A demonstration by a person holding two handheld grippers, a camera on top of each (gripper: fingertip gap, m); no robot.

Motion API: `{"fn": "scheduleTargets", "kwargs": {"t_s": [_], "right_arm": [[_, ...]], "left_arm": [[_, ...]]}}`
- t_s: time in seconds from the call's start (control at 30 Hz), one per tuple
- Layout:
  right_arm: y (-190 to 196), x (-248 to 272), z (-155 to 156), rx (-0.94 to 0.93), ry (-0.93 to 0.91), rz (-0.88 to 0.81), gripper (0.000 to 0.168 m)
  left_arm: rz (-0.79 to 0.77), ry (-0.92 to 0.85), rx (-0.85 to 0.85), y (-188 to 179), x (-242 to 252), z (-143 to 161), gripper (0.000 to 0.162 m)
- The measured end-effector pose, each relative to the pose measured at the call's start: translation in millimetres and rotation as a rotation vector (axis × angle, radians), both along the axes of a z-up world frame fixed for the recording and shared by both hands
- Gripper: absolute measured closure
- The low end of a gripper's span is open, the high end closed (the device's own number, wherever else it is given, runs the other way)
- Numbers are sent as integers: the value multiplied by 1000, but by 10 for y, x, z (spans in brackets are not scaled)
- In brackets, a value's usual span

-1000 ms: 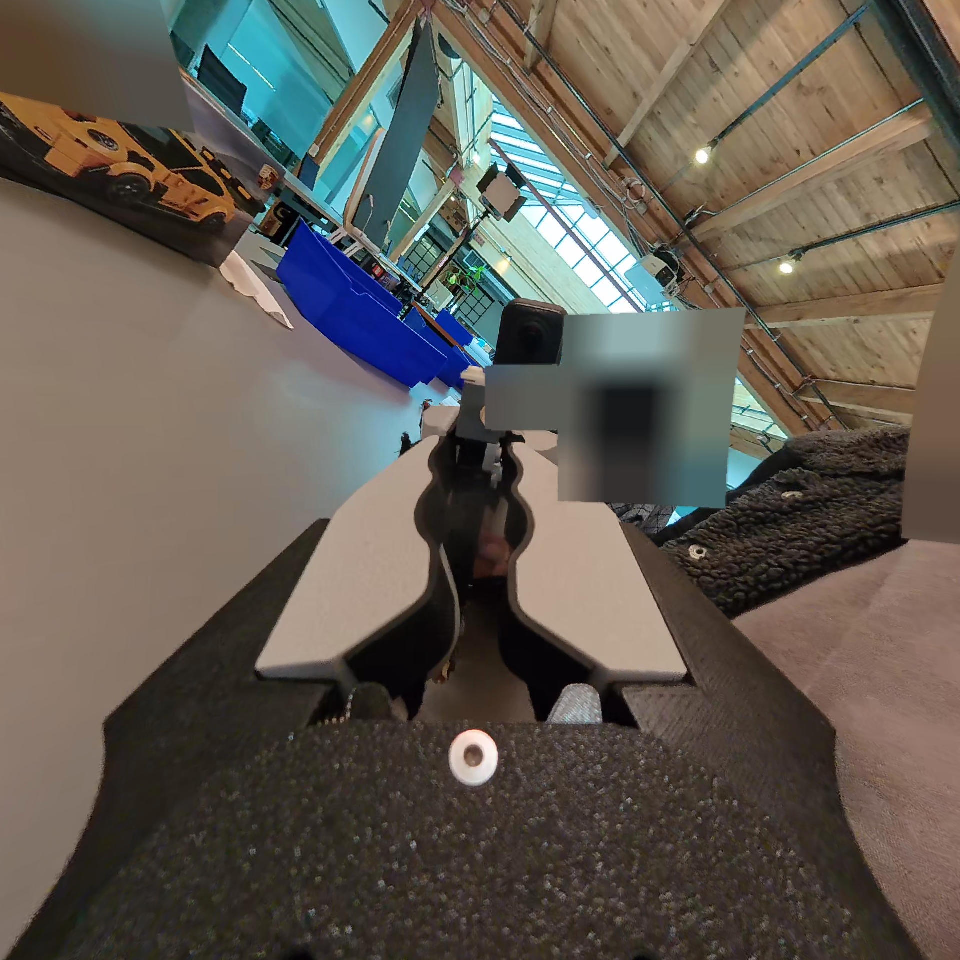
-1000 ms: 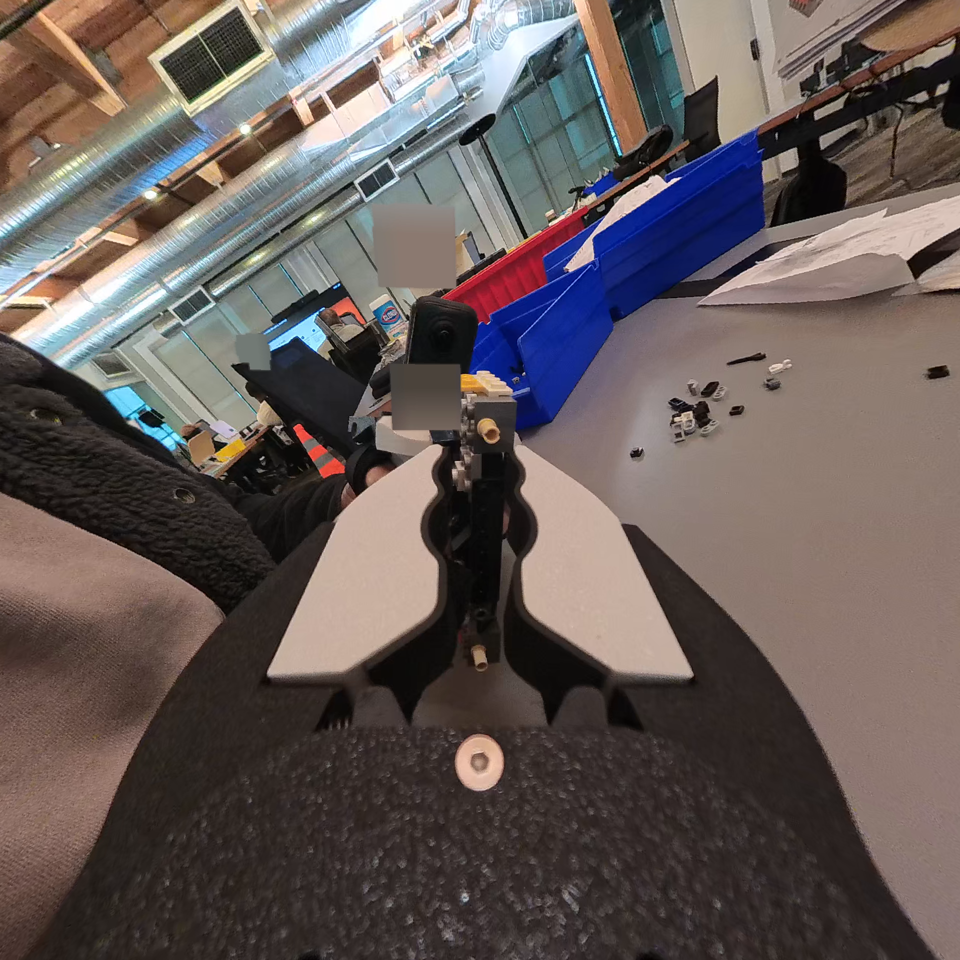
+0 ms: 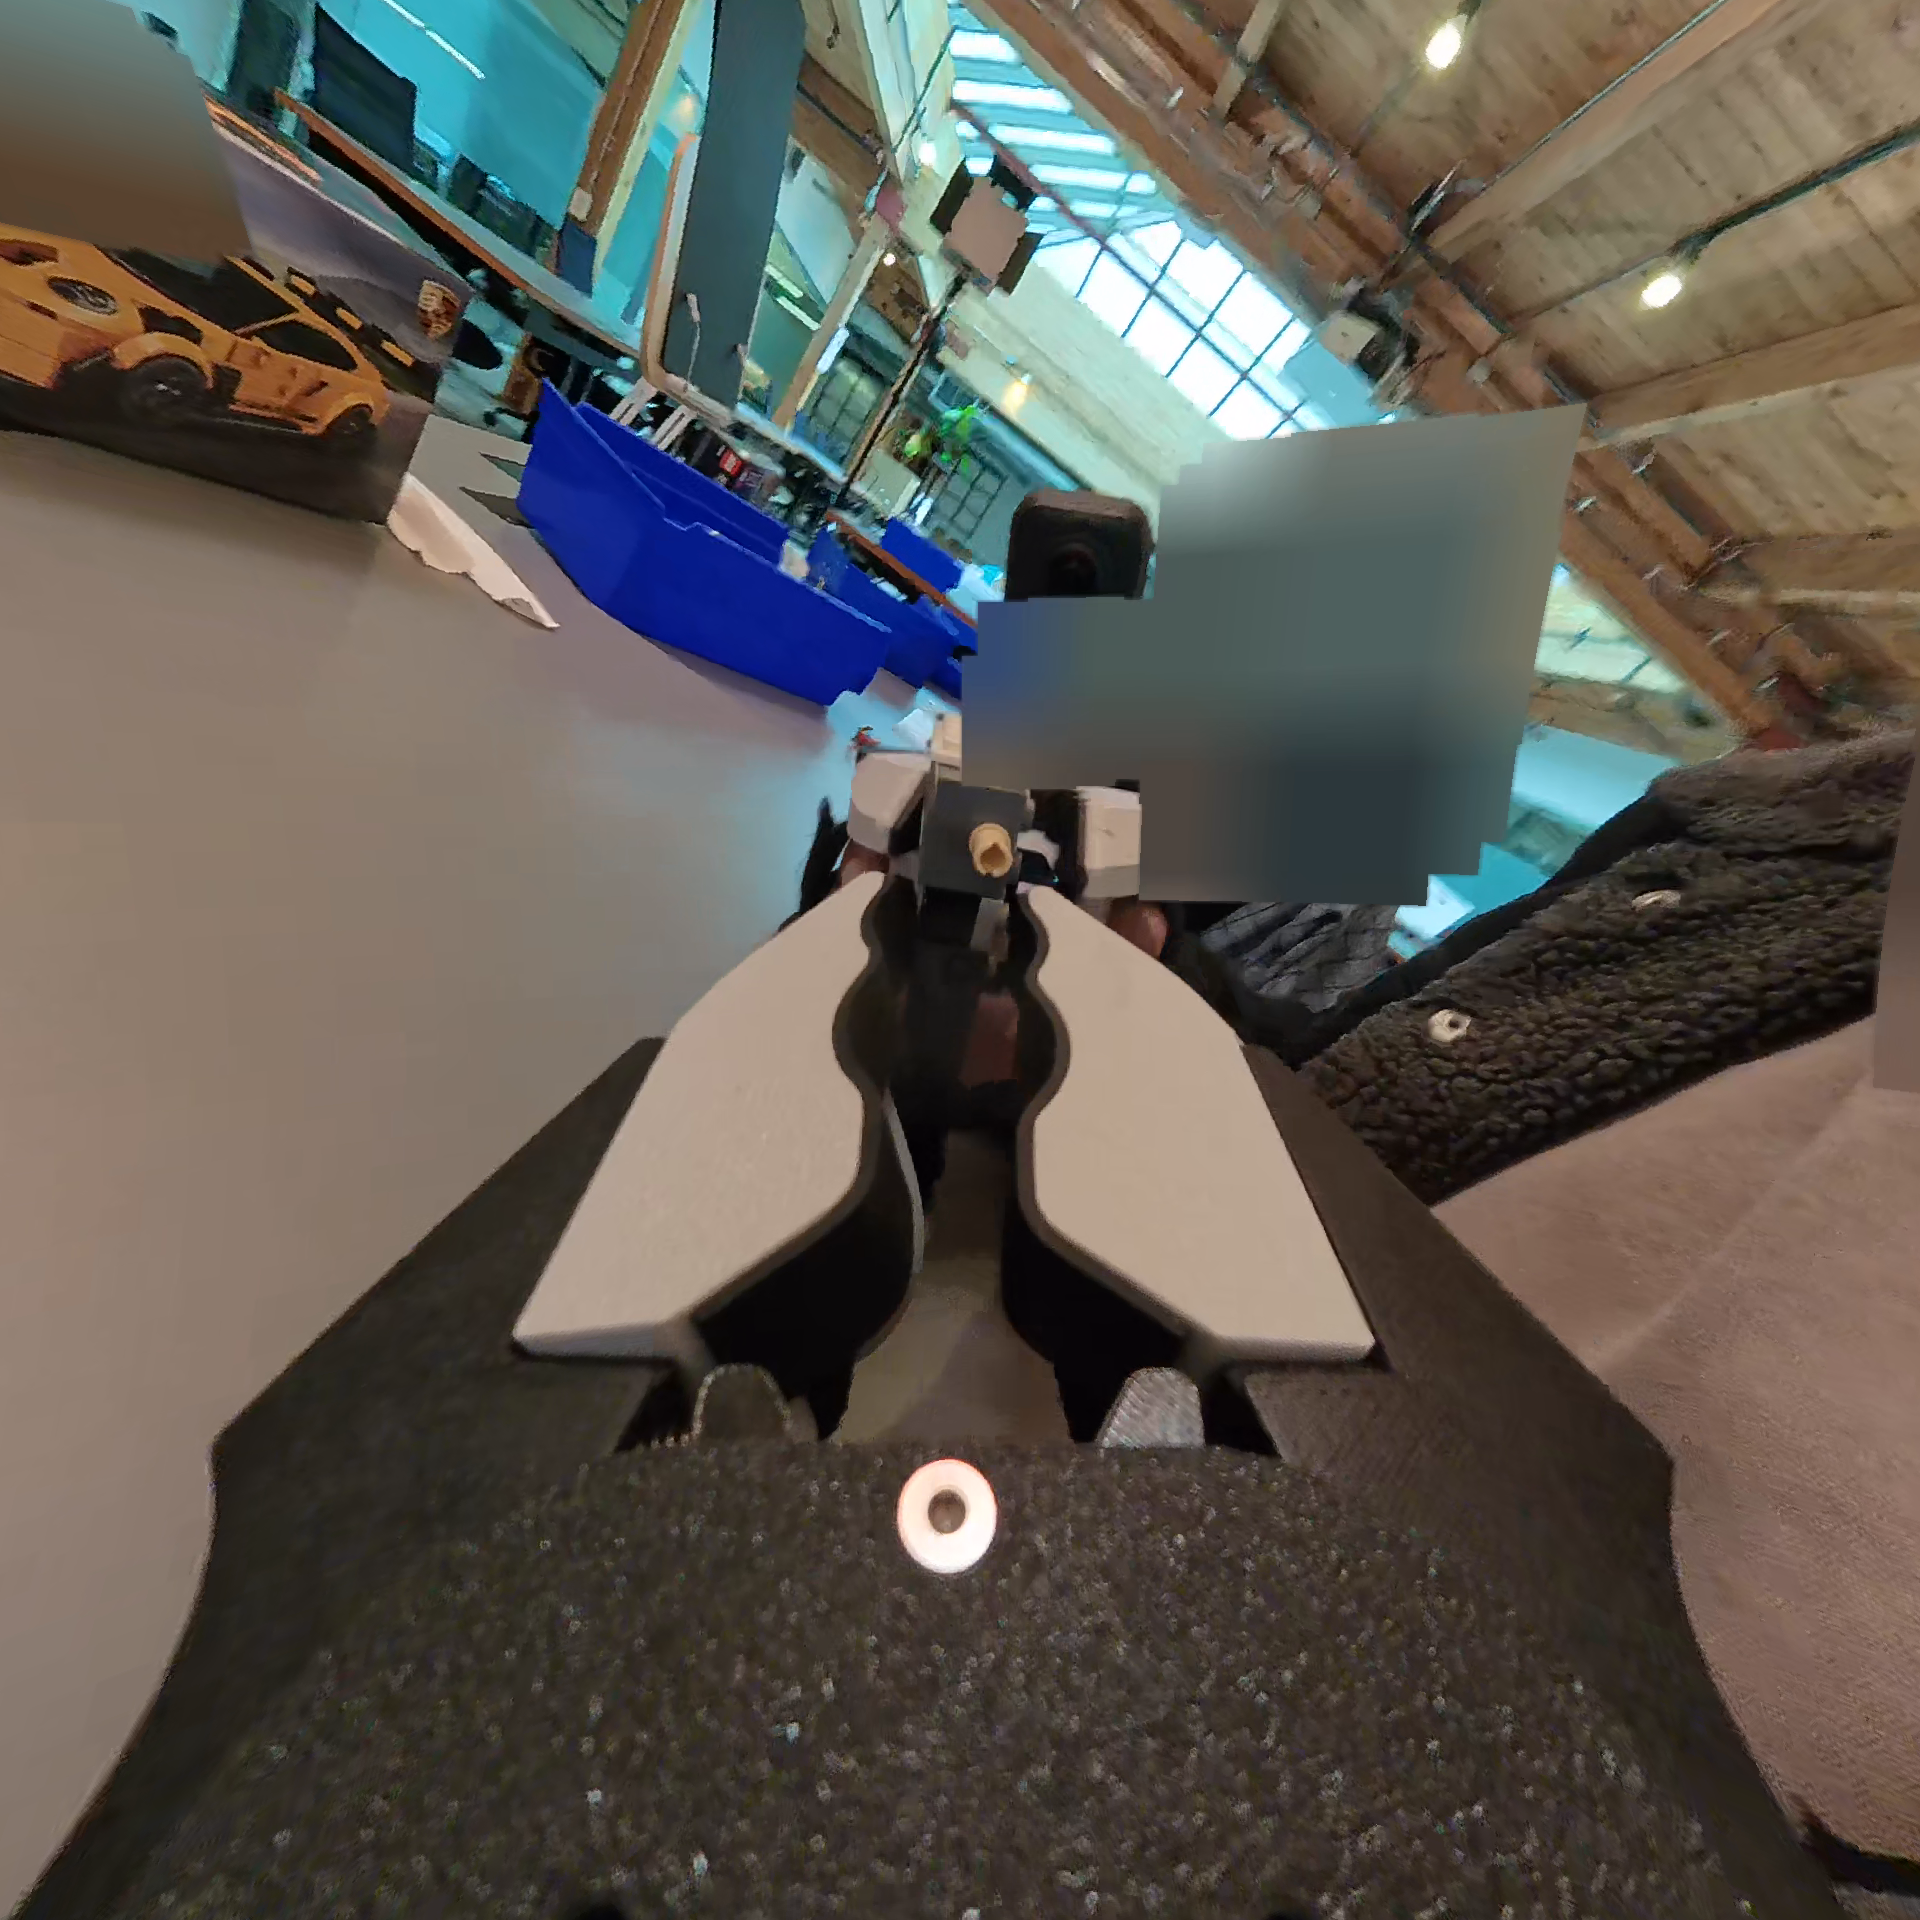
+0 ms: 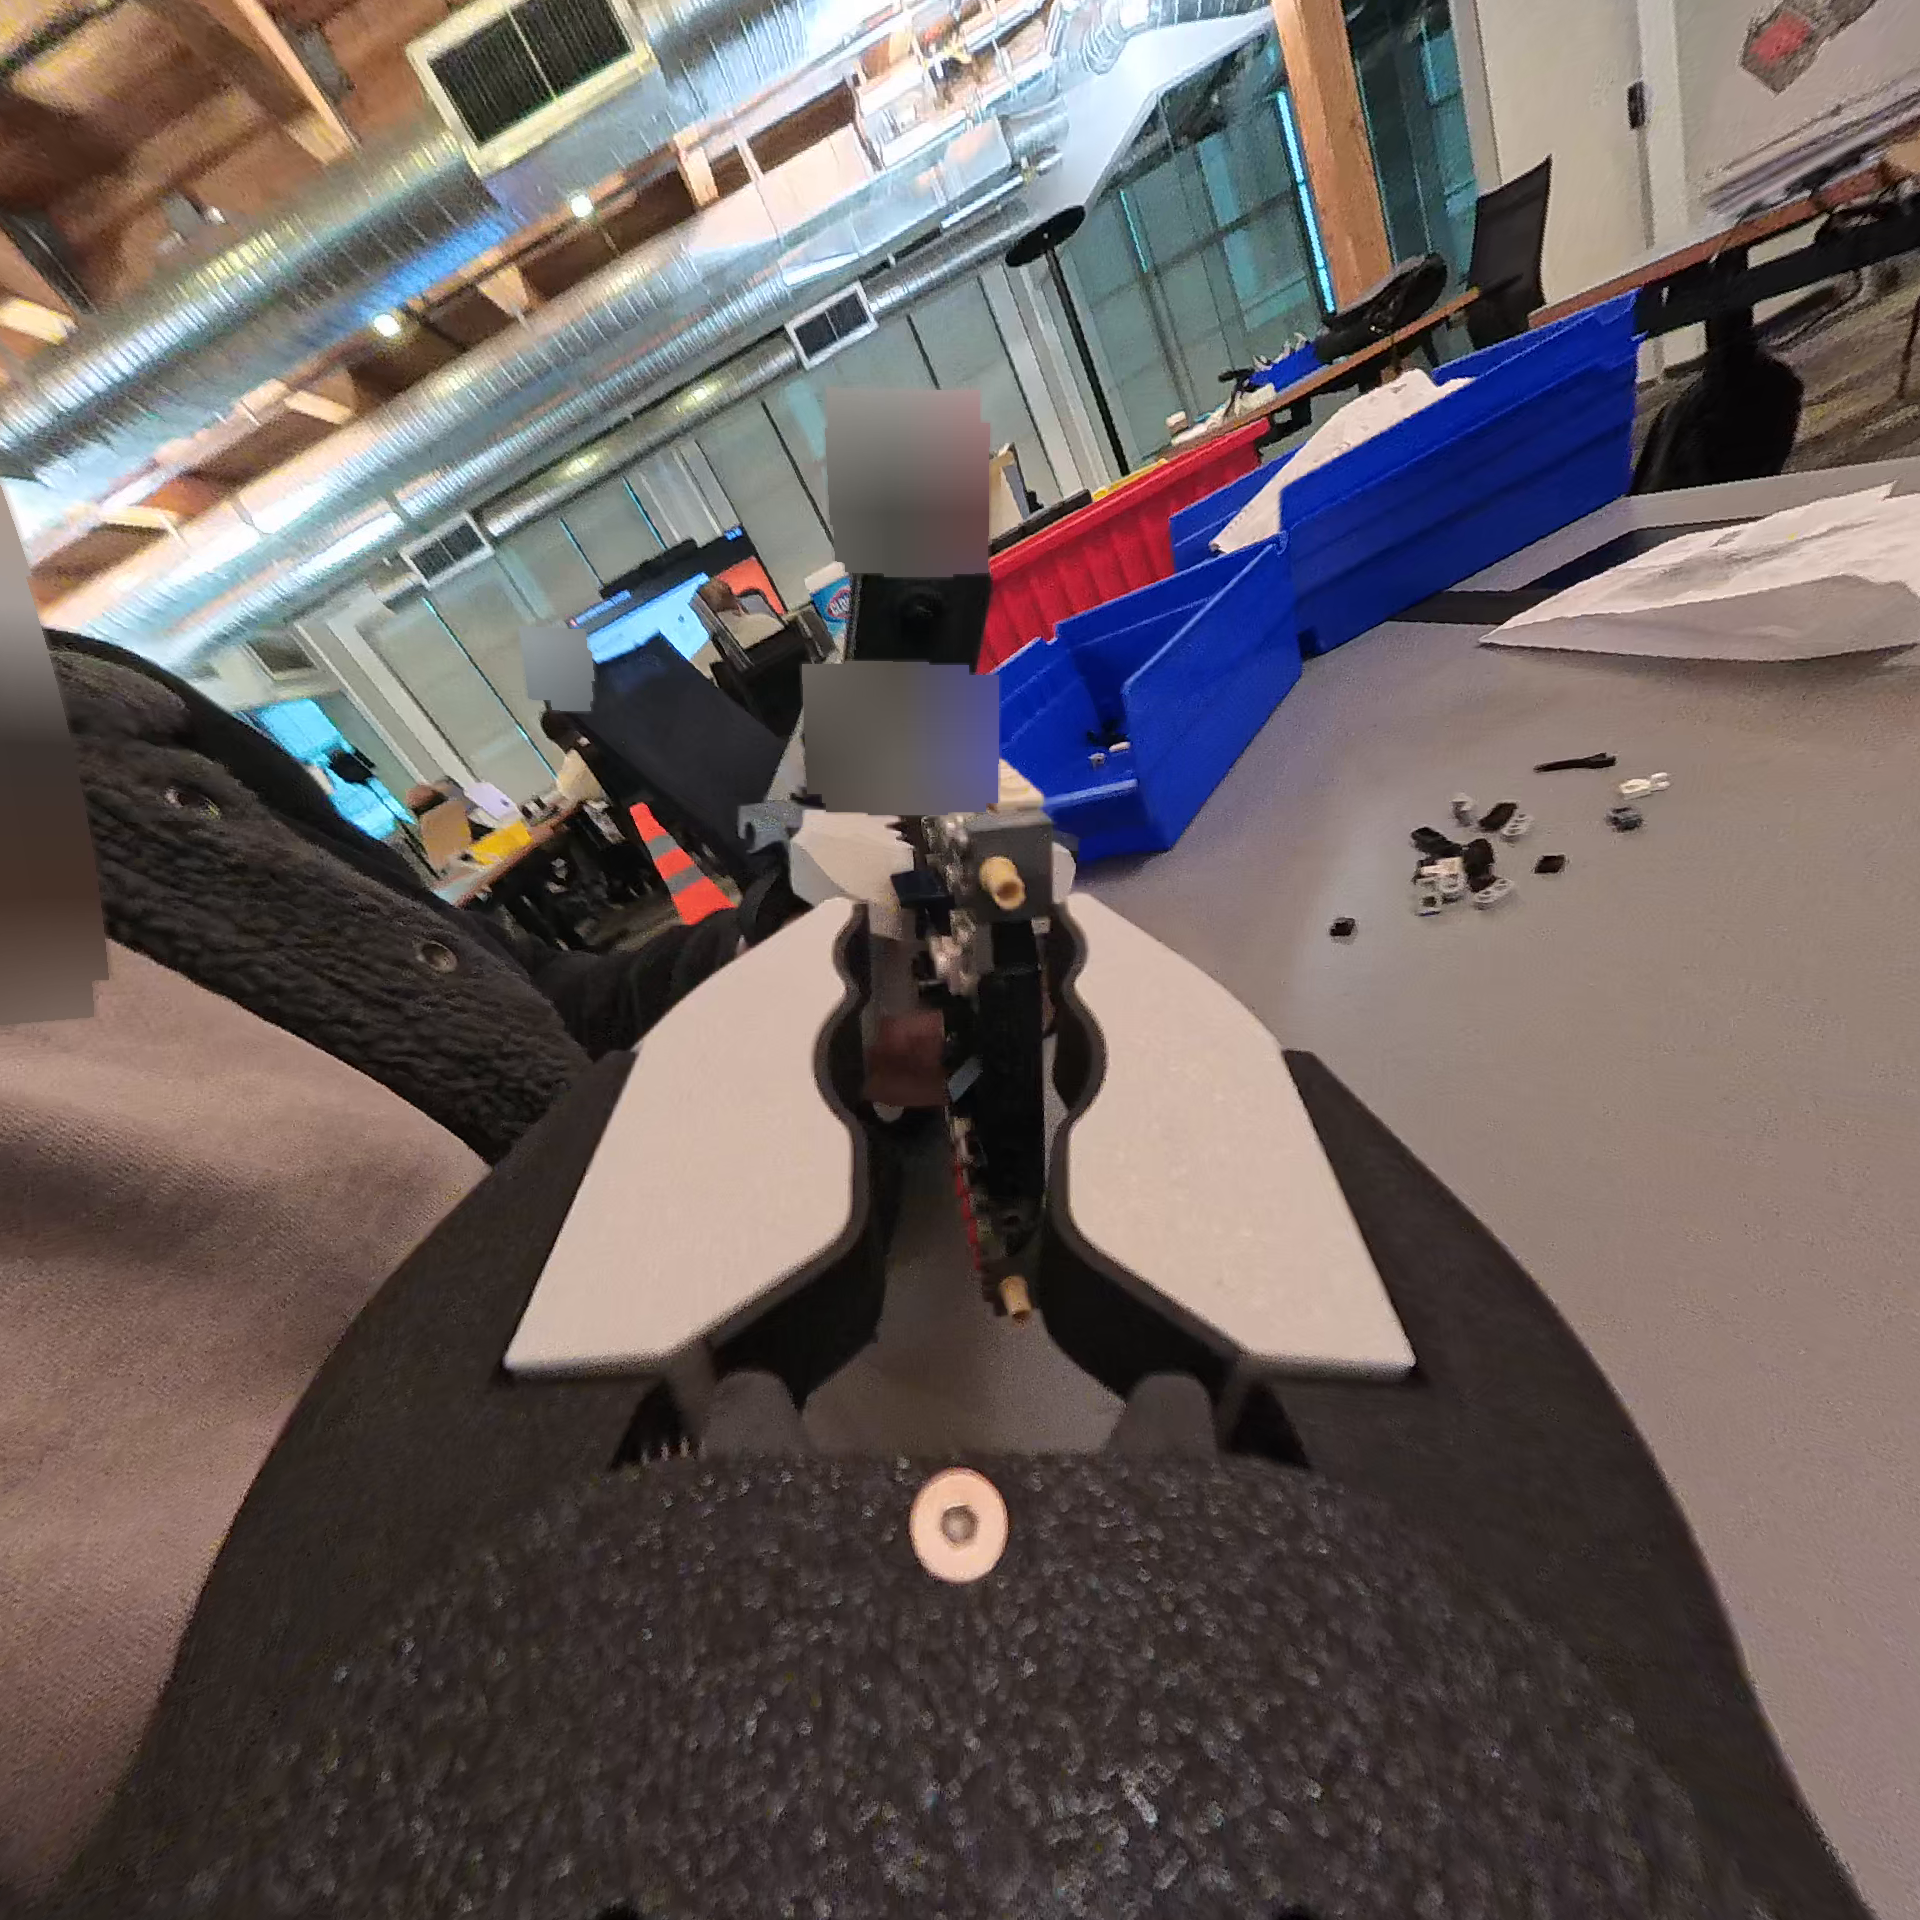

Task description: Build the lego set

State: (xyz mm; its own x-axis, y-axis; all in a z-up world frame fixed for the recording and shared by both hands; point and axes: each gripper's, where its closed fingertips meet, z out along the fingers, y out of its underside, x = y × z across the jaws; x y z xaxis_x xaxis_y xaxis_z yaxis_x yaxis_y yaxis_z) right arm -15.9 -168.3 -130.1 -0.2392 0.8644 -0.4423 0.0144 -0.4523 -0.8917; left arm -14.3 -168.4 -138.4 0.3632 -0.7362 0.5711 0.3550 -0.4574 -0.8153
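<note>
A black lego car chassis (image 4: 1003, 1039) with a grey block and tan pins is held in the air on edge. My right gripper (image 4: 956, 920) is shut on it, and the chassis lies against the right finger. My left gripper (image 3: 948, 904) faces it and is shut on the far end, at the grey block (image 3: 971, 831) with a tan pin. The left gripper's pale fingers (image 4: 831, 852) show beyond the right one's tips. The right gripper's pale fingers (image 3: 883, 800) show either side of the block in the left wrist view.
Loose small lego pieces (image 4: 1475, 852) lie on the grey table (image 4: 1558, 1143). Blue bins (image 4: 1174, 727) and a red bin (image 4: 1101, 561) stand at the back, with paper sheets (image 4: 1714, 582) to the right. The set's box (image 3: 208, 353) stands at far left. A dark fleece sleeve (image 4: 260, 883) is close by. The tips of both grippers are at nearly the same place.
The right gripper's jaws stand wider apart and the chassis between them has tilted a little. In the left wrist view the grey block with the tan pin has come into sight.
</note>
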Motion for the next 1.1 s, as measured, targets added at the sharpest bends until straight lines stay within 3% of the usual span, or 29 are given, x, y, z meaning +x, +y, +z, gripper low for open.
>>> {"fn": "scheduleTargets", "kwargs": {"t_s": [0.2, 0.4, 0.53, 0.67, 0.77, 1.1], "right_arm": [[-74, -71, 9, 166, -27, 21, 129], [-152, -18, 136, 306, 72, 48, 150], [-198, 44, 192, 396, 133, 40, 149], [-182, 73, 218, 382, 125, 43, 147], [-214, 142, 236, 391, 127, 81, 130], [-233, 150, 136, 428, 109, 120, 141]], "left_arm": [[17, 190, 126, -56, 95, -30, 144], [16, 238, 229, -123, 165, 62, 144], [18, 275, 281, -157, 222, 109, 144], [30, 290, 317, -131, 242, 131, 144], [44, 321, 332, -111, 229, 111, 144], [24, 322, 311, -147, 277, 99, 144]]}}
